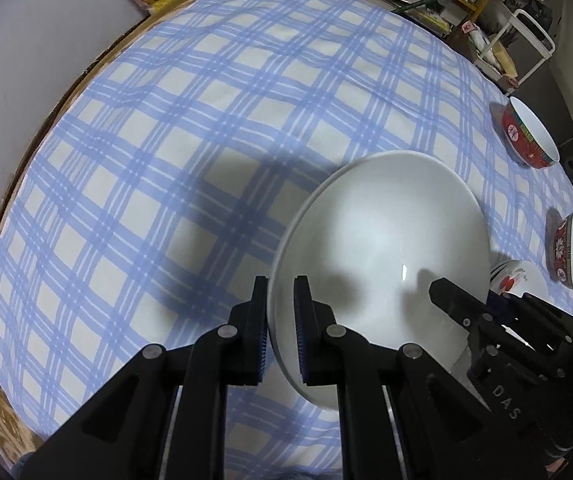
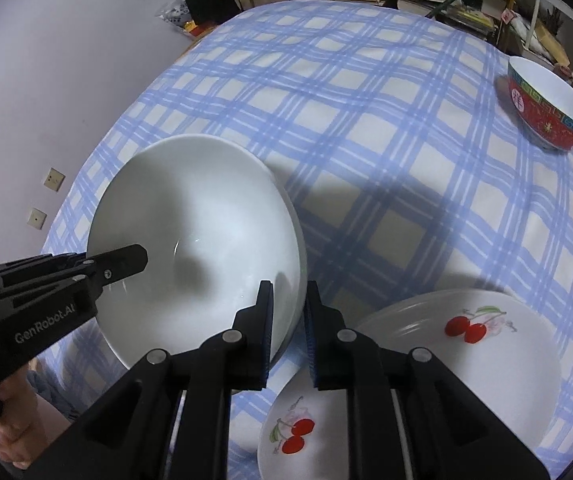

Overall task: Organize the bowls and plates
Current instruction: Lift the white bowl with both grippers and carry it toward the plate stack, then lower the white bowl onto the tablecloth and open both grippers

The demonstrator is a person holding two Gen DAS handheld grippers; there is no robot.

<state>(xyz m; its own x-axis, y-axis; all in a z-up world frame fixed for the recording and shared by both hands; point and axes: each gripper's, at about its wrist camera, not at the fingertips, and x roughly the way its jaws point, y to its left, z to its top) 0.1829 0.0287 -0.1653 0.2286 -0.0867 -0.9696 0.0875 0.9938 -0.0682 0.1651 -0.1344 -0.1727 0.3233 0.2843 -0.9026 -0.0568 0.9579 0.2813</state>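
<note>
Left gripper (image 1: 280, 292): your jaws clamp the white bowl's (image 1: 382, 240) near rim
White bowl: empty, tilted over the checked worktop (image 1: 206, 120)
Right gripper (image 2: 289, 296): jaws straddle the opposite rim; whether they still press it, you cannot tell
Cherry plates (image 2: 486, 344): empty, just right
Red bowls (image 2: 550, 108): empty, at the right edge
Open room: left and far

"GenRobot.AI" — left tool (image 2: 142, 258); "DAS" — right tool (image 1: 438, 288)

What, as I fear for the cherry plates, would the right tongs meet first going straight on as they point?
Probably the checked tablecloth: the right tongs clamp the white bowl by its rim, which would travel along, and the cherry plates lie off to the side. Depth is unclear.
</note>
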